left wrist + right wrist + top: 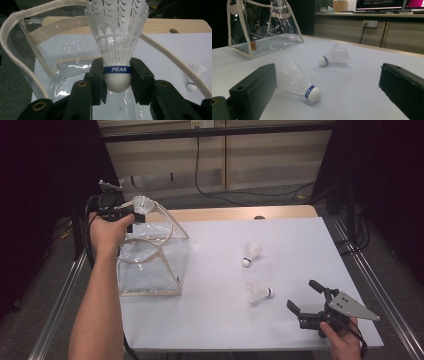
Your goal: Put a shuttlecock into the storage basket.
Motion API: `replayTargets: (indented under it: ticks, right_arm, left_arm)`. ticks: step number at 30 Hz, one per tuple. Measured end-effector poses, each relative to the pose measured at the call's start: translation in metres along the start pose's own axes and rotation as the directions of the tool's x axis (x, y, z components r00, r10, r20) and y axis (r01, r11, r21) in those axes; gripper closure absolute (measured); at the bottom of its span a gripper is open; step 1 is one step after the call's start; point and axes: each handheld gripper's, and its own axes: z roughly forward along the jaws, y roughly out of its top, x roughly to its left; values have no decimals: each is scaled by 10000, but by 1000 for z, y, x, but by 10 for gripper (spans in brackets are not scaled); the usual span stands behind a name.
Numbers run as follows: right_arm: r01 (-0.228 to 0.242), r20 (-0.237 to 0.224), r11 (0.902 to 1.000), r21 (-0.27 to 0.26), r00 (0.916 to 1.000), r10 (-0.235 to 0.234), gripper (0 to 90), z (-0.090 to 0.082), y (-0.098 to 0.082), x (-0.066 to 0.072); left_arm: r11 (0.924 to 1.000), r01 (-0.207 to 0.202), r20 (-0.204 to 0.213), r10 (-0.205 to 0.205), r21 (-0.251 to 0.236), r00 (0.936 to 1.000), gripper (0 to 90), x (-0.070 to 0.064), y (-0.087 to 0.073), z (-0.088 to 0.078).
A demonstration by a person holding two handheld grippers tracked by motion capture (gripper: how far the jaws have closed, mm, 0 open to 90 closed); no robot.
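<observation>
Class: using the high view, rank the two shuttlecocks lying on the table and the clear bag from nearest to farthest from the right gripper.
1. Front shuttlecock, just left of the right gripper.
2. Rear shuttlecock, farther up the table.
3. Clear bag, far left.

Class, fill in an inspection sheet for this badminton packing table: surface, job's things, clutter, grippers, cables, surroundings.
Surface: white table, wooden far edge.
Job's things: clear bag standing at the table's left; held shuttlecock above it; two loose shuttlecocks lying on the table.
Clutter: nothing seen.
Grippers: left gripper shut on the held shuttlecock's cork; right gripper open, low near the nearer shuttlecock.
Cables: black cable on the floor behind.
Surroundings: wooden cabinets, dark curtains.
</observation>
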Motion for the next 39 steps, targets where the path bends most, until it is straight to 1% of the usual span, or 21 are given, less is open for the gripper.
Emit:
replayTargets:
  ticks: [2, 4, 6, 10, 14, 18, 22, 24, 25, 28, 32, 35, 36, 39]
  right_arm:
    - [-1, 5, 10000, 4, 10000, 1, 12, 0, 0, 0]
    - [-14, 0, 10000, -8, 10000, 14, 13, 0, 0, 0]
    - [-12, 6, 10000, -19, 10000, 12, 13, 0, 0, 0]
    - [-34, 7, 10000, -11, 10000, 34, 13, 0, 0, 0]
    - [-13, 7, 10000, -10, 10000, 13, 13, 0, 0, 0]
    - [-20, 23, 10000, -23, 10000, 20, 12, 0, 0, 0]
    - [-31, 22, 10000, -33, 10000, 31, 12, 0, 0, 0]
    - [-33, 21, 10000, -34, 10000, 33, 12, 0, 0, 0]
    - [-30, 21, 10000, -26, 10000, 30, 13, 0, 0, 0]
    - [-19, 23, 10000, -31, 10000, 19, 13, 0, 0, 0]
    - [-37, 17, 10000, -32, 10000, 37, 13, 0, 0, 0]
    - [-32, 14, 10000, -21, 10000, 32, 13, -1, 0, -1]
    - [-32, 11, 10000, -17, 10000, 32, 13, -1, 0, -1]
    - [-31, 12, 10000, -17, 10000, 31, 13, -1, 0, -1]
  left_arm:
    - [10000, 26, 6, -26, -9, 10000, 654, 0, 0, 1]
    - [10000, -30, 3, 30, 39, 10000, 654, 0, 0, 3]
    - [10000, 28, 24, -28, 38, 10000, 654, 0, 0, 4]
    - [10000, -24, 36, 23, 74, 10000, 654, -1, 0, 6]
    - [10000, 44, 71, -44, 73, 10000, 654, -2, 1, 8]
    - [9998, -21, 43, 20, 176, 10000, 654, -2, 1, 10]
    - [9999, 35, -14, -34, 166, 10000, 654, -2, 1, 12]
    - [9998, -21, 11, 21, 207, 10000, 654, -1, 1, 13]
    - [9998, 54, 38, -55, 197, 10000, 654, -2, 1, 14]
    - [9997, 45, 28, -46, 230, 10000, 654, -2, 1, 15]
    - [9997, 41, -65, -40, 239, 10000, 654, 0, 1, 16]
    - [9997, 197, -114, -196, 128, 9997, 654, 0, 1, 18]
    - [9996, 79, -132, -75, 254, 9999, 654, 1, 2, 18]
    - [9997, 177, -187, -174, 191, 9997, 654, 1, 1, 20]
